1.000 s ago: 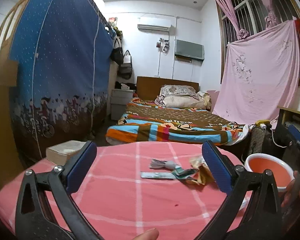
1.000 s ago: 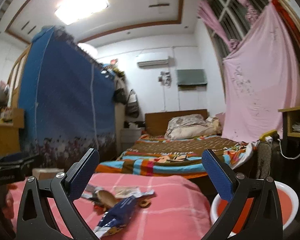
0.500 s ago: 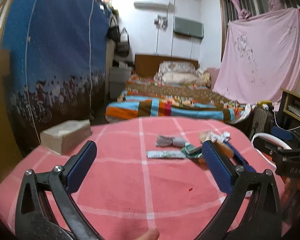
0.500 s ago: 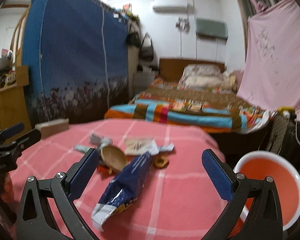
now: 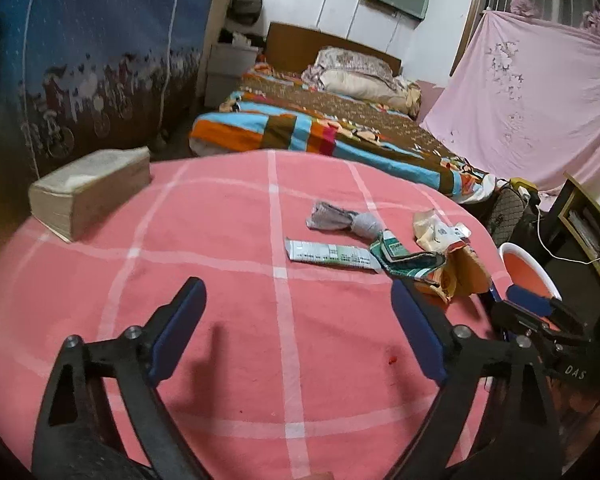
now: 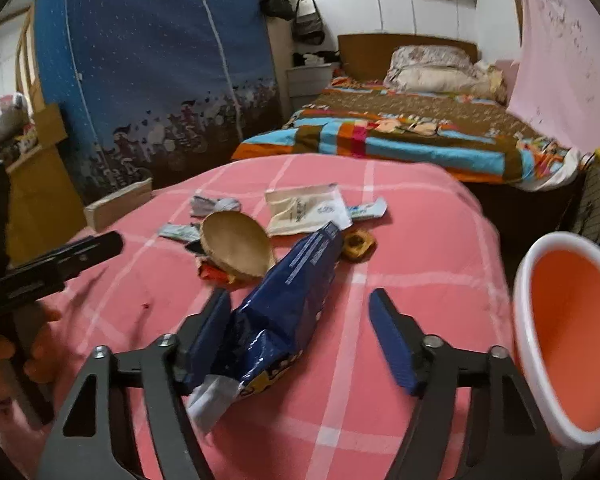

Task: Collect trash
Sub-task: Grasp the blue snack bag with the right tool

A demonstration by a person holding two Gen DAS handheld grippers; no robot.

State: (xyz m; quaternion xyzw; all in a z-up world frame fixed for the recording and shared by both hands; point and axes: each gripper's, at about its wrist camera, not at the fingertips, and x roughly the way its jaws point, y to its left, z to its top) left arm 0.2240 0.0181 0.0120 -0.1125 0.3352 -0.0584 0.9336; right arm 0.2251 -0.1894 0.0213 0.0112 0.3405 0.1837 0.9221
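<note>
Only "DAS" reads, on the right tool.

i count two grippers: my left gripper and my right gripper. on the one pink checked table i see one blue snack bag, one white paper pouch, one round brown paper piece, one grey crumpled wrapper, one flat white-green packet, one green striped wrapper and one small brown scrap. there is one tissue box, one orange bin and one bed.
</note>
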